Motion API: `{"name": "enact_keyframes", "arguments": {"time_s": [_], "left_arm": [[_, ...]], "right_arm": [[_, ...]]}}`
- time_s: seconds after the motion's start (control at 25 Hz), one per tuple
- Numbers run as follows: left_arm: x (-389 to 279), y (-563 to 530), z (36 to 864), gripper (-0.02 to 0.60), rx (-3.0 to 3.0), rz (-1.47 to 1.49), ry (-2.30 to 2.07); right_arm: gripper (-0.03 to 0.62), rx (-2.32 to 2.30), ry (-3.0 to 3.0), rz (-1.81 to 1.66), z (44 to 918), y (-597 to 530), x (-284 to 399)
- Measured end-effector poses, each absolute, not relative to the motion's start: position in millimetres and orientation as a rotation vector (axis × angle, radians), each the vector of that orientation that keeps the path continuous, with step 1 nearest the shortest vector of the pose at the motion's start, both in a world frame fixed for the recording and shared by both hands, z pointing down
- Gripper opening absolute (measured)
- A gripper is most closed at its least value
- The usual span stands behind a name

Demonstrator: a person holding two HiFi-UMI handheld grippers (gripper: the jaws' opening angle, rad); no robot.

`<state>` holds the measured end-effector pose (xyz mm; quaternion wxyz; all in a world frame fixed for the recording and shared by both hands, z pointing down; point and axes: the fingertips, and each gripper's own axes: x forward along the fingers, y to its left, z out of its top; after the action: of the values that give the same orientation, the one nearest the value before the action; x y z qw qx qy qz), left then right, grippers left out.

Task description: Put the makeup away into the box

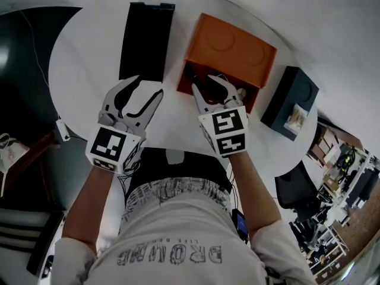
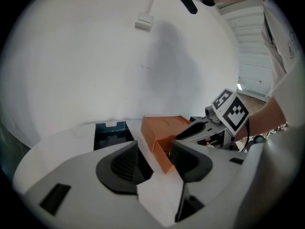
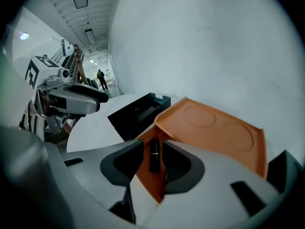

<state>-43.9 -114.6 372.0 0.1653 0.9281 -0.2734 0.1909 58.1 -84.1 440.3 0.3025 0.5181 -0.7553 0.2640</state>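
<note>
An orange box (image 1: 228,49) lies on the round white table (image 1: 83,70), its open side facing me. A black lipstick tube (image 3: 154,159) rests on the box's orange floor (image 3: 214,128). My right gripper (image 1: 205,85) hovers over that opening, and the tube shows between its pads with a thin gap on each side, so the jaws are open. The left gripper (image 1: 144,88) hangs open and empty over bare table, just below a black tray (image 1: 145,37). In the left gripper view the box (image 2: 162,128) and the right gripper (image 2: 200,130) lie ahead.
A dark teal box (image 1: 291,100) with a small pale item on top stands at the table's right edge. The long black tray (image 3: 138,111) lies left of the orange box. A small white device (image 1: 62,129) hangs at the table's left rim. A chair (image 1: 297,189) stands off to the right.
</note>
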Motion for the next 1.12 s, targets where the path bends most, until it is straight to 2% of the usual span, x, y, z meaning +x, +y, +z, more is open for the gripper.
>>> {"name": "enact_keyframes", "arguments": {"time_s": [0.88, 1.12], "left_arm": [[7, -60, 266, 0.239, 2.812, 0.374, -0.947], [20, -50, 250, 0.218, 2.837, 0.335, -0.975]], "right_arm": [[0.103, 1.522, -2.23, 0.377, 304, -38, 123], [0.095, 1.53, -2.266, 0.321, 286, -27, 136]]}}
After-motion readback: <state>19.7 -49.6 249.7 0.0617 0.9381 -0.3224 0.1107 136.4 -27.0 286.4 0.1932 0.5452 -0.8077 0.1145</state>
